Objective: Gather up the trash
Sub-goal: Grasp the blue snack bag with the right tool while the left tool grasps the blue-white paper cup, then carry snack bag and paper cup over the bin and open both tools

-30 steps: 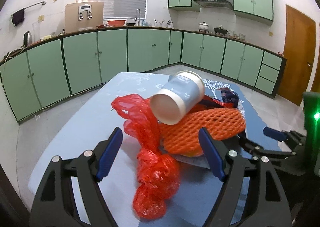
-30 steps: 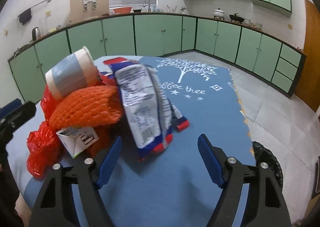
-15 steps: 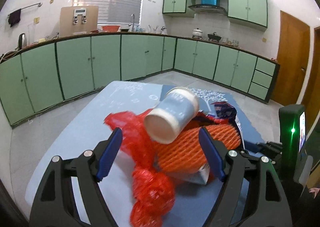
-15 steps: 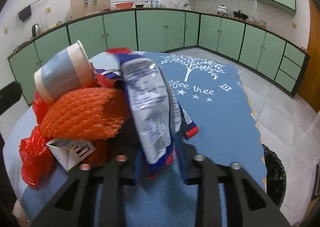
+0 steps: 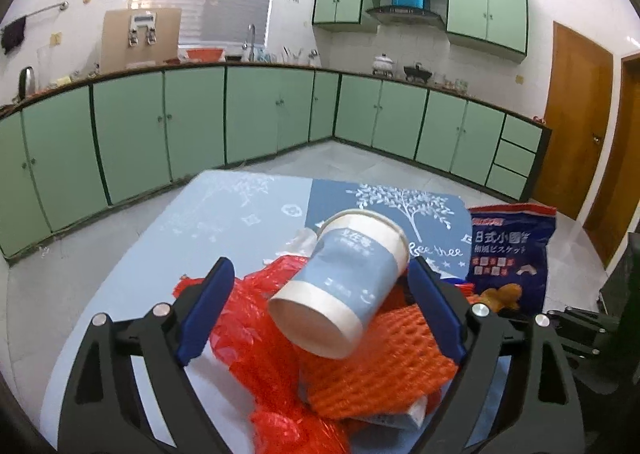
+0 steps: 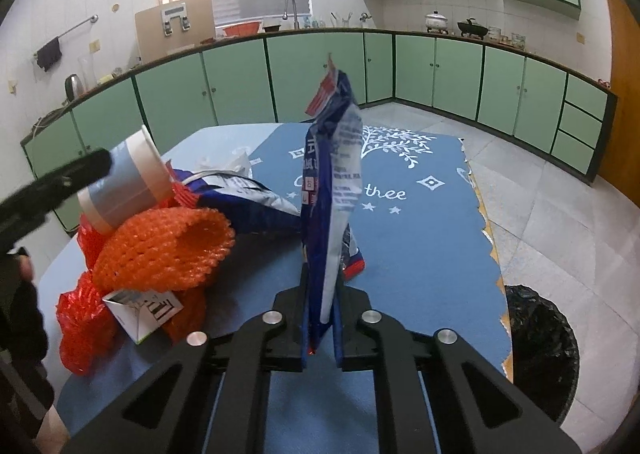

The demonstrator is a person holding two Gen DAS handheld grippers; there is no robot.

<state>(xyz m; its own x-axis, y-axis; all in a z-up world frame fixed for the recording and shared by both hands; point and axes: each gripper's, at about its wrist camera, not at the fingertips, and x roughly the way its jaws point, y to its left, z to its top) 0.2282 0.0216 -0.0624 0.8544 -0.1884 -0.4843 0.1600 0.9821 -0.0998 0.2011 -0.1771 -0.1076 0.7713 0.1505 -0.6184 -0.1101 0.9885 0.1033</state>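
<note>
Gripping snack bag (image 6: 332, 190), right claw (image 6: 322, 318) clamped; left claw (image 5: 320, 310) wide; cup (image 5: 344, 282), orange pile (image 6: 160, 250) left; bin (image 6: 540, 338) lower right.

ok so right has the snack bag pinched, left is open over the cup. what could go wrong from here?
1. The right gripper pinches only the bottom edge of the blue snack bag, which stands tall above it; it may flop or slip on the way to the black-lined bin.
2. The paper cup lies tilted on the orange foam net; the open left gripper could nudge it and send it rolling off the pile.
</note>
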